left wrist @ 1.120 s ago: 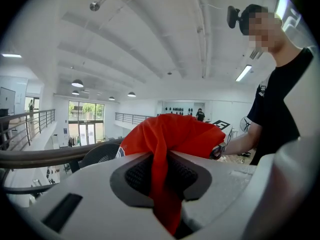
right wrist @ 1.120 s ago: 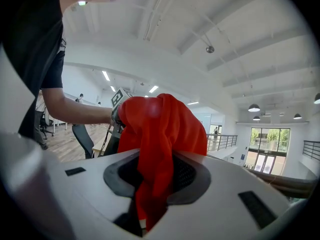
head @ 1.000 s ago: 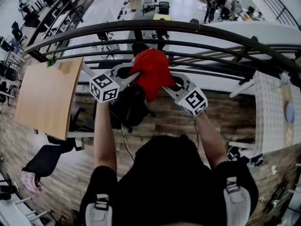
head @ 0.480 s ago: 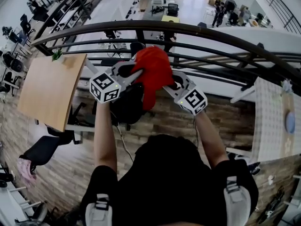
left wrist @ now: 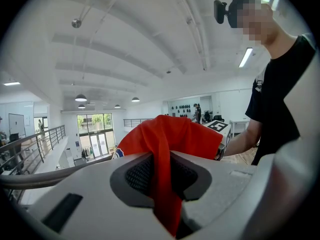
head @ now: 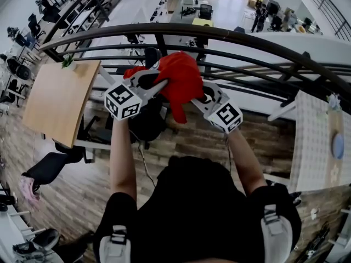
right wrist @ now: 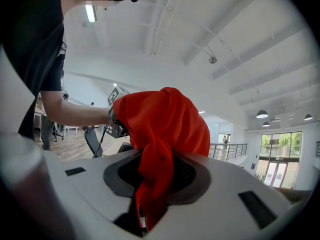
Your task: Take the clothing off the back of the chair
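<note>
While the person stands facing the dark metal railing (head: 247, 40) with both arms stretched forward, the red garment (head: 178, 81) hangs bunched between the two grippers at about chest height. The left gripper (head: 156, 85) has it from the person's left. In the left gripper view, that gripper (left wrist: 162, 176) has its jaws drawn close together on a fold of the red cloth (left wrist: 170, 139), which runs down through the narrow gap with both pads pressed against it. The right gripper (head: 196, 96) has it from the other side. In the right gripper view, that gripper (right wrist: 155, 179) is likewise clamped on a thick twist of the fabric (right wrist: 165, 124), and the rest of the cloth billows up above the jaws.

The two grips sit near each other, so the garment bulges upward between them in a loose hump, and a narrow tail of it droops below. Under and a little to the left of that tail stands the black office chair (head: 147, 124), on the wood-plank floor (head: 192, 141). The bulk of the cloth is up off the backrest. I cannot tell whether the tail touches the chair.

A pale wooden table top (head: 57, 100) lies off to the person's left, well apart from the garment.
</note>
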